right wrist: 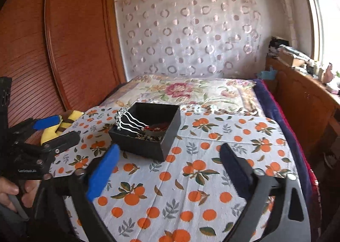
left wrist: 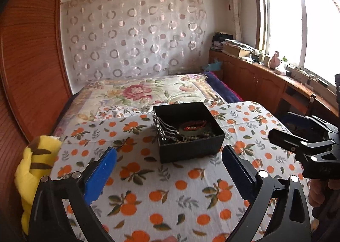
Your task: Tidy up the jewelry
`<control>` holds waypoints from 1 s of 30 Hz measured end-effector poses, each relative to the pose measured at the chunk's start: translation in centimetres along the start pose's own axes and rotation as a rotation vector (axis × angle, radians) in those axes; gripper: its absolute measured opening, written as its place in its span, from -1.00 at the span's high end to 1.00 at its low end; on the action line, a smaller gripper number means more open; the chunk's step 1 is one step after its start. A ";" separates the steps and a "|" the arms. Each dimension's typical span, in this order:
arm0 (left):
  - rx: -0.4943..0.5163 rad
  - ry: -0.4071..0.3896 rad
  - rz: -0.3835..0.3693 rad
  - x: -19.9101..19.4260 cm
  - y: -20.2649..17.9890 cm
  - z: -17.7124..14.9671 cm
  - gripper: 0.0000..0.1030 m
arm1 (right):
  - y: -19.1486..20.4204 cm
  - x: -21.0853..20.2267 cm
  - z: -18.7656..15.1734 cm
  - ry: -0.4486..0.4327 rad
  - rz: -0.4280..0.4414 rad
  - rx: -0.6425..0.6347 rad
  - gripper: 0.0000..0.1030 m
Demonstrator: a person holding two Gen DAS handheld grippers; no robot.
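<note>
A black open box (left wrist: 191, 148) stands on the orange-print cloth (left wrist: 170, 195). It holds a silver hair comb (left wrist: 164, 128) leaning over its left rim, a red bead bracelet (left wrist: 192, 125) and dark beaded strands. My left gripper (left wrist: 170, 160) is open and empty, just in front of the box. In the right wrist view the box (right wrist: 140, 146) and comb (right wrist: 129, 122) lie ahead and to the left. My right gripper (right wrist: 169, 164) is open and empty, short of the box. The left gripper also shows there (right wrist: 57, 128), and the right one in the left wrist view (left wrist: 282, 135).
A yellow striped plush (left wrist: 34, 176) lies at the cloth's left edge. A floral bedspread (left wrist: 148, 91) stretches behind the box. A wooden wardrobe (right wrist: 63, 50) stands left, and a wooden cabinet (left wrist: 255, 80) with clutter runs under the window on the right.
</note>
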State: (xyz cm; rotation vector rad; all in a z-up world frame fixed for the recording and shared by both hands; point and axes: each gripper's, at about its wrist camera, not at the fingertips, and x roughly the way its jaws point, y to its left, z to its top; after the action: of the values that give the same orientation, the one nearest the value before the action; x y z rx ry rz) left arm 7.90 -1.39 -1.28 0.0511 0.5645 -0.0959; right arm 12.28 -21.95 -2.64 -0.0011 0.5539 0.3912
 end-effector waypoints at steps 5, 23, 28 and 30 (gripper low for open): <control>-0.033 -0.004 0.001 -1.3 0.3 -0.5 -0.85 | 0.4 -1.4 -0.8 -0.010 -0.042 0.005 -0.95; -0.042 -0.006 0.032 -1.9 0.8 -1.8 -0.85 | 0.8 -2.4 -1.3 -0.035 -0.059 0.009 -0.95; -0.042 -0.006 0.031 -1.9 0.8 -1.8 -0.85 | 0.9 -2.4 -1.4 -0.038 -0.063 0.012 -0.95; -0.042 -0.007 0.033 -1.9 0.8 -1.9 -0.85 | 0.8 -2.4 -1.5 -0.039 -0.068 0.014 -0.95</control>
State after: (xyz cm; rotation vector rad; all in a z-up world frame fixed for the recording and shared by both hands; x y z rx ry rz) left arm 5.37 -0.28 -1.82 0.0194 0.5578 -0.0526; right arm 9.36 -22.21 -2.57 0.0015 0.5168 0.3205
